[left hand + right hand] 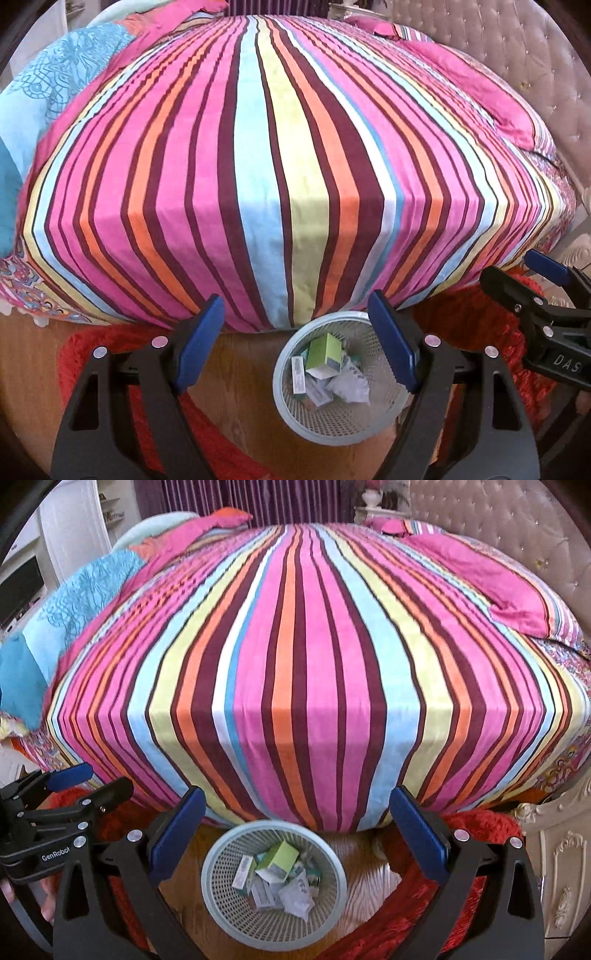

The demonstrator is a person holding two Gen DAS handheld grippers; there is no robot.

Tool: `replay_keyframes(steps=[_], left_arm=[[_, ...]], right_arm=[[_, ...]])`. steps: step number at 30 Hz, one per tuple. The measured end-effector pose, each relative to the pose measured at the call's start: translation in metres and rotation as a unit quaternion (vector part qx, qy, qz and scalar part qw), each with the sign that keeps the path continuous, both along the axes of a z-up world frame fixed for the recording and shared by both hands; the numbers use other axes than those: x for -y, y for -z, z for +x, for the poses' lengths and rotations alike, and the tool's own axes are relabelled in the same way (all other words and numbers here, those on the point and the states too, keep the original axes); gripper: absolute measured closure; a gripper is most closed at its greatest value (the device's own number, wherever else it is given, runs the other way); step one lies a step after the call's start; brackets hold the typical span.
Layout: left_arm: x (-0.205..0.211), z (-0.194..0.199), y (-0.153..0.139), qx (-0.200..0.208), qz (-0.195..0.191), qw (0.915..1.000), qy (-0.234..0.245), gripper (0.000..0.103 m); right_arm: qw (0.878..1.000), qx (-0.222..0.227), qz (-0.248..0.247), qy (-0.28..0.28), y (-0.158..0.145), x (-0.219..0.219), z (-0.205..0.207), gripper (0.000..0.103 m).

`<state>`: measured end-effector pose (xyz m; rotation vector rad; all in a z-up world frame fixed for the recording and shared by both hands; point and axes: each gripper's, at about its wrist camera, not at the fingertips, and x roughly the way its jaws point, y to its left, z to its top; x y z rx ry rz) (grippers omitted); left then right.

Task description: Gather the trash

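A pale blue mesh wastebasket stands on the wooden floor at the foot of the bed's side. Inside it lie a green carton, crumpled white paper and several small boxes. My left gripper hangs above the basket, open, with nothing between its blue pads. My right gripper is also open and empty over the same wastebasket, where the green carton shows again. Each gripper appears in the other's view: the right gripper at the right edge, the left gripper at the left edge.
A bed with a striped sheet fills the view ahead. Pink pillows lie by the tufted headboard, and a blue blanket lies at the left. A red shaggy rug flanks the basket. A white carved cabinet stands at the right.
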<state>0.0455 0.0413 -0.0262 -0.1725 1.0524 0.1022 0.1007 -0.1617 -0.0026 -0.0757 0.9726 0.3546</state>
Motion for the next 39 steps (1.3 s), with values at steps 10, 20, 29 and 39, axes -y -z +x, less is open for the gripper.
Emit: replay_keyframes(steps=[10, 20, 29, 39], left_arm=[[-0.001, 0.003, -0.021, 0.028, 0.007, 0.9995, -0.009, 0.025], [-0.002, 0.01, -0.029, 0.035, 0.029, 0.9988, -0.018, 0.025], [0.001, 0.015, -0.04, 0.045, 0.037, 0.9981, -0.02, 0.025], [0.007, 0.017, -0.055, 0.063, 0.048, 0.9968, -0.015, 0.025]], right_arm=[[1.0, 0.025, 0.007, 0.002, -0.009, 0.001, 0.002, 0.008], [0.999, 0.039, 0.002, -0.007, -0.021, -0.008, 0.006, 0.008], [0.999, 0.041, 0.02, 0.008, -0.028, -0.003, 0.012, 0.008], [0.998, 0.058, 0.029, 0.012, -0.041, -0.001, 0.012, 0.008]])
